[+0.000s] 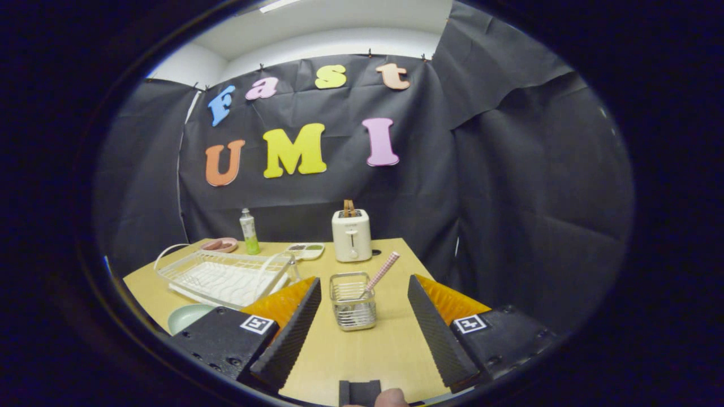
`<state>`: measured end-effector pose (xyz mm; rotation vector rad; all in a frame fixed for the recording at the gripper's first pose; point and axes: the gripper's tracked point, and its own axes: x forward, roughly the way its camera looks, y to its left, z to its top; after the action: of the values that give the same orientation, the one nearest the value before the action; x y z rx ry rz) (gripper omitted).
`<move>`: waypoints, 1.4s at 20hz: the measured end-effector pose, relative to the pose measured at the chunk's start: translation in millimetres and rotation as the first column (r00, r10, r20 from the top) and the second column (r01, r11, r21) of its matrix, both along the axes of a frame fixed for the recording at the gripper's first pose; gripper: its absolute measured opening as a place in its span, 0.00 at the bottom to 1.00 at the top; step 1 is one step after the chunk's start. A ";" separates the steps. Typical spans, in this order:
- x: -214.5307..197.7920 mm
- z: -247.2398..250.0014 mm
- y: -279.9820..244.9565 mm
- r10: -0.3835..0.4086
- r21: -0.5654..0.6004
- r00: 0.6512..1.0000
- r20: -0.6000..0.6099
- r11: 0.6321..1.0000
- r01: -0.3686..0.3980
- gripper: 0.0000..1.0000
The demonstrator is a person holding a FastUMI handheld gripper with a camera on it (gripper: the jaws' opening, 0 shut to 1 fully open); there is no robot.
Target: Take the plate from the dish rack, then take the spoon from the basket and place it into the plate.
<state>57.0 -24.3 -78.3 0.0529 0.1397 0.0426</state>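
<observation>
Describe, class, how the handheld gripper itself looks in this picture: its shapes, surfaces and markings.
The gripper has two wedge-shaped fingers with ribbed inner faces. Each is mounted on a blocky black body with screw holes that carries a square black-and-white tag. A fingertip shows at the bottom, no sleeve.

The basket (353, 302) stands on the table (362, 350), just ahead of and between the gripper's (365, 305) spread fingers. The spoon (380, 272) stands in the basket, handle leaning right. The dish rack (229, 277) sits left of the basket, near the table's left edge. The plate (188, 316) lies on the table before the rack, at the left finger. Along the far edge, left to right: a dish (219, 245), a bottle (249, 232), a tray (305, 250), a toaster (351, 234).
</observation>
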 end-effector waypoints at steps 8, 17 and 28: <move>91.9 -23.2 -1.9 0.049 0.039 0.996 -0.072 0.998 -0.046 0.99; 141.3 -39.6 15.1 0.135 0.139 0.978 -0.157 0.984 -0.114 0.60; 119.1 -3.8 49.0 0.120 0.102 0.980 -0.159 0.989 -0.104 0.08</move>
<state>176.1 24.7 -82.1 0.1420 0.3063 0.1575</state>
